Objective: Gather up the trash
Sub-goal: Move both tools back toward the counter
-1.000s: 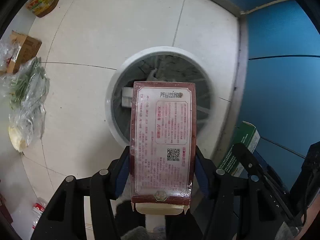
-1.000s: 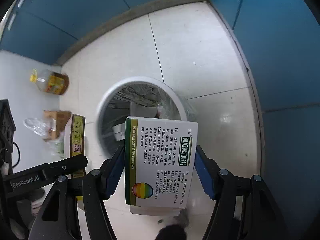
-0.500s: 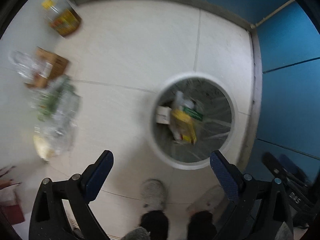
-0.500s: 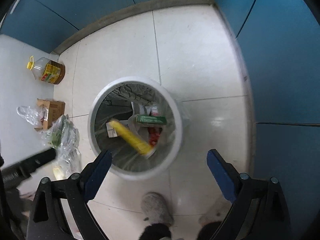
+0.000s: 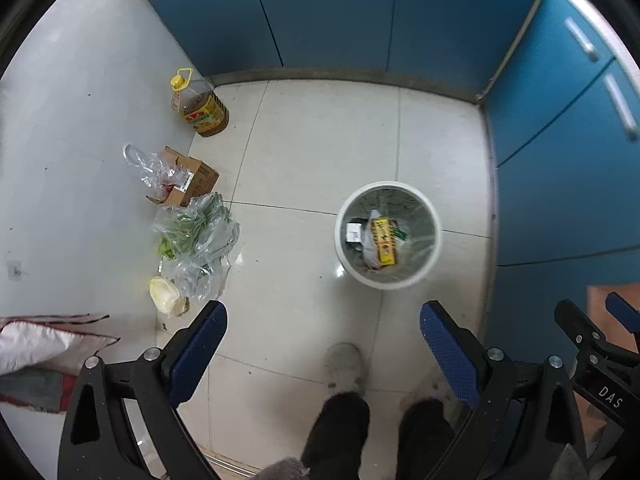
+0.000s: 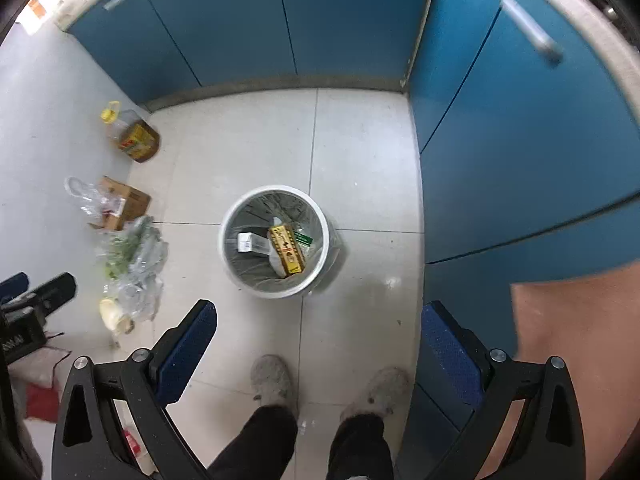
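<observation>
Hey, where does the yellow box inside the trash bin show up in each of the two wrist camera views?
Left wrist: yellow box in the white trash bin, right of centre.
Right wrist: yellow box in the bin, near picture centre.
Shared landmark: oil bottle by the blue cabinets, upper left.

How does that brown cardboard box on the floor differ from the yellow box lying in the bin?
The cardboard box is plain brown and sits on the floor by the wall; the yellow box is brightly printed and lies inside the white bin. The cardboard box is open, with a clear plastic bag against it; the yellow box looks closed and rests slanted on other trash. The yellow box is slimmer and longer in shape. Both are rectangular cartons.
</observation>
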Action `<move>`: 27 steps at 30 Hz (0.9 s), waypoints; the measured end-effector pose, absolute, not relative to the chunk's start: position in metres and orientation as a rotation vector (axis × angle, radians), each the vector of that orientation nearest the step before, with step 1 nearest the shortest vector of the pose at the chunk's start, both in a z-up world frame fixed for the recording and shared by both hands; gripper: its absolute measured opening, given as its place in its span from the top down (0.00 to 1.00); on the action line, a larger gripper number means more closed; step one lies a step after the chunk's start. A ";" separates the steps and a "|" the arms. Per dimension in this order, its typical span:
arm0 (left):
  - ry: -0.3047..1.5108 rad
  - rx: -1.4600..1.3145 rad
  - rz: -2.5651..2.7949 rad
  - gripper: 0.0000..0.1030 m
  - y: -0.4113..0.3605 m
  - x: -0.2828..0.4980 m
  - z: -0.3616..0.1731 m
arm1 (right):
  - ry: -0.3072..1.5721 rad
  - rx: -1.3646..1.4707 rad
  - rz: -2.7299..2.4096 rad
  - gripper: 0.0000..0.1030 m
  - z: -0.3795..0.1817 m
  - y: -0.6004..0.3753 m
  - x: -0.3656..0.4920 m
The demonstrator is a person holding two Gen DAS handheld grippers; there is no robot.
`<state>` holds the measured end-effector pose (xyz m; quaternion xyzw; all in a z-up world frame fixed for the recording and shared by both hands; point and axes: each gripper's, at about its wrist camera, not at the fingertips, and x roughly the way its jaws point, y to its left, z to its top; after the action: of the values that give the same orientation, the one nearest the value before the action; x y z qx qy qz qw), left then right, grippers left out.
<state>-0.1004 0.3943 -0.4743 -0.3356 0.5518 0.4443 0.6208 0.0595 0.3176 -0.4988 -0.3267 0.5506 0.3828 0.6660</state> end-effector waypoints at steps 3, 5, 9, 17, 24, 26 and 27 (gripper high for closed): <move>1.231 -0.763 1.016 0.04 0.375 -0.103 -0.432 | 1.206 -0.737 0.870 0.00 -0.447 0.299 0.050; 1.205 -0.769 1.008 0.04 0.363 -0.104 -0.403 | 1.183 -0.715 0.872 0.00 -0.407 0.284 0.046; 1.148 -0.748 1.001 0.04 0.347 -0.106 -0.354 | 1.131 -0.677 0.874 0.00 -0.343 0.263 0.039; 1.059 -0.684 1.008 0.04 0.317 -0.109 -0.276 | 1.052 -0.556 0.907 0.00 -0.240 0.222 0.034; 0.940 -0.615 0.953 0.00 0.300 -0.084 -0.230 | 1.072 -0.286 0.956 0.00 -0.187 0.176 0.058; 0.934 -0.595 0.926 0.00 0.295 -0.066 -0.220 | 1.042 -0.203 0.916 0.00 -0.173 0.155 0.077; 0.932 -0.578 0.911 0.00 0.293 -0.053 -0.215 | 1.035 -0.171 0.894 0.00 -0.170 0.148 0.086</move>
<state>-0.0525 0.2927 -0.2152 -0.2652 0.4277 0.4179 0.7564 0.0856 0.1475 -0.1699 -0.0788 0.4774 0.4122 0.7719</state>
